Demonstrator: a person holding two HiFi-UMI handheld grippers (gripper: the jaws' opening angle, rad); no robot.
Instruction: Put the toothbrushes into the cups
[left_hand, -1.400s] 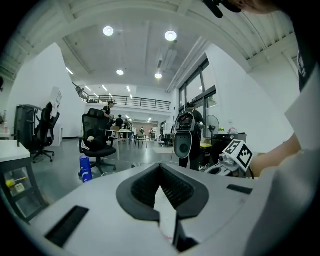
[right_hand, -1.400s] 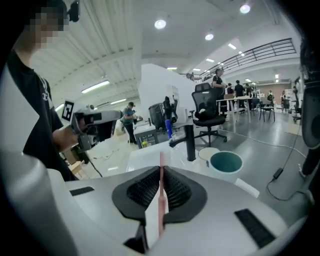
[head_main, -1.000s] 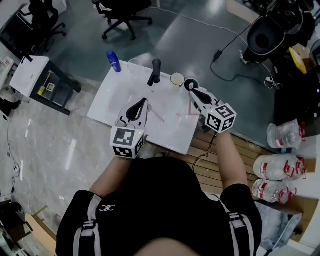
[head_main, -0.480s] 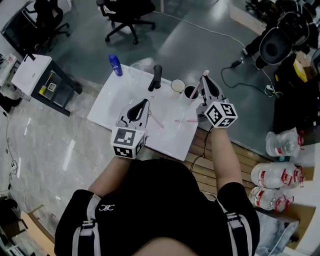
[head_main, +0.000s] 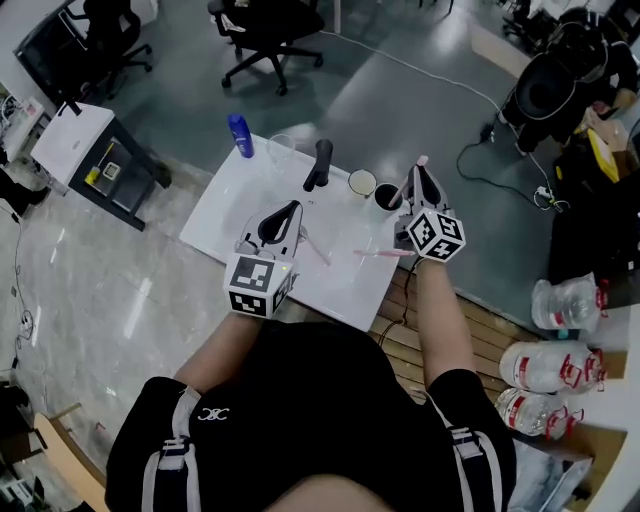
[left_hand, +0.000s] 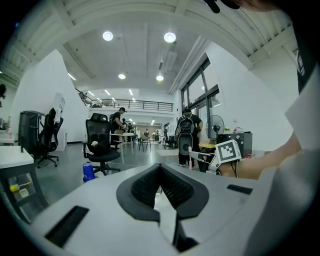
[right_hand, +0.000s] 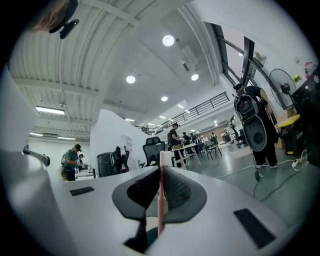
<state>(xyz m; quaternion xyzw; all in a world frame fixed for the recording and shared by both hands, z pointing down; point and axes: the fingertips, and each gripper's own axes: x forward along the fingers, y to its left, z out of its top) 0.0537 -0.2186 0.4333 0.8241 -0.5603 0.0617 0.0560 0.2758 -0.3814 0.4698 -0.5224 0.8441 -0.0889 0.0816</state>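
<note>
Near the far right edge of the white rectangular worktop (head_main: 235, 205) stands a round black cup (head_main: 386, 196); its opening is dark and I cannot tell what is in it. Touching or almost touching it on the left is a round white cup (head_main: 362, 183), of which the pale inside is visible. Further left of the black cup come a black rod-shaped object (head_main: 318, 165), a clear glass cup (head_main: 281, 150) and a blue bottle (head_main: 239, 134). The right tool (head_main: 419, 178) is just to the right of the black cup; its jaws are pressed together on a thin pink toothbrush (right_hand: 160, 200), which stands upright between the pads and sticks out past the tips (head_main: 421, 161). Two more pink toothbrushes lie flat on the worktop, on the person's side of the black cup: one (head_main: 380, 253) is almost straight below it in the head view, the other (head_main: 315, 247) is further left, just beside the left tool (head_main: 292, 207). The left tool has its jaws closed together, with nothing gripped between them (left_hand: 160, 167).
</note>
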